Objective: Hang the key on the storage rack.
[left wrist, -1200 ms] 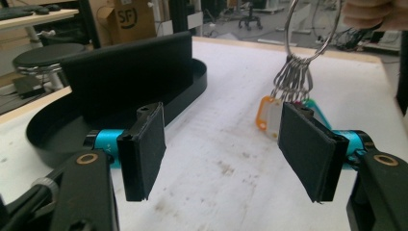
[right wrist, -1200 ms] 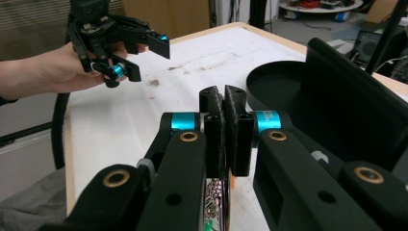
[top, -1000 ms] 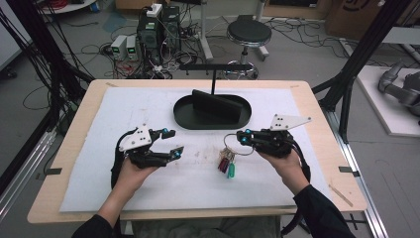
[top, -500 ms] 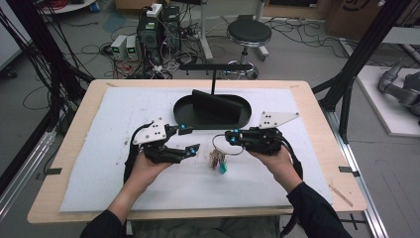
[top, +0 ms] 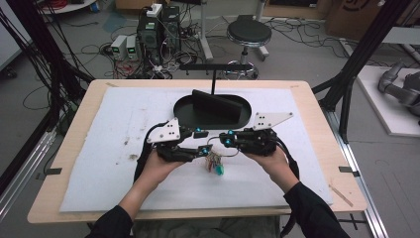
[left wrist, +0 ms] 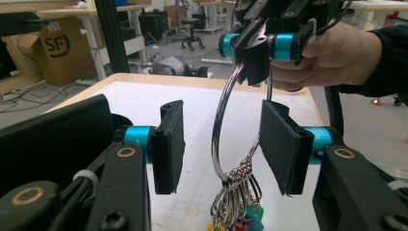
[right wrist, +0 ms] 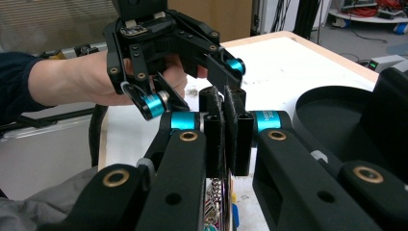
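Both forearms are coming in from 6 o'clock in the high view, hands meeting mid-table, grippers pointing at each other nose to nose.

Right gripper (top: pixel 229 139): hand is wrapping the body from behind, wrist level, jaws pointing toward 9 o'clock. Jaws are fully closed, pinching the top of the key ring (left wrist: pixel 222 115). In the right gripper view the two pads (right wrist: pixel 215 137) are sitting flat together with the wire clamped between them.

Key ring is hanging in the air, off the mat (top: pixel 124 148), between the two grippers, just at 6 o'clock of the black tray (top: pixel 184 106). A bunch of small rings and coloured tags (top: pixel 215 164) is dangling from its lowest point.

Left gripper (top: pixel 200 141): hand is cupping it from underneath, forearm angling up toward 1 o'clock, jaws pointing toward 3 o'clock. Jaws are about half open and have just been closing. In the left gripper view the ring is sitting between the pads: left pad (left wrist: pixel 169 144) is clearly off it; right pad (left wrist: pixel 281 144) is just beside the wire, contact I cannot tell. Not gripping yet.

Black stand (top: pixel 214 74) is rising at 12 o'clock of the tray.
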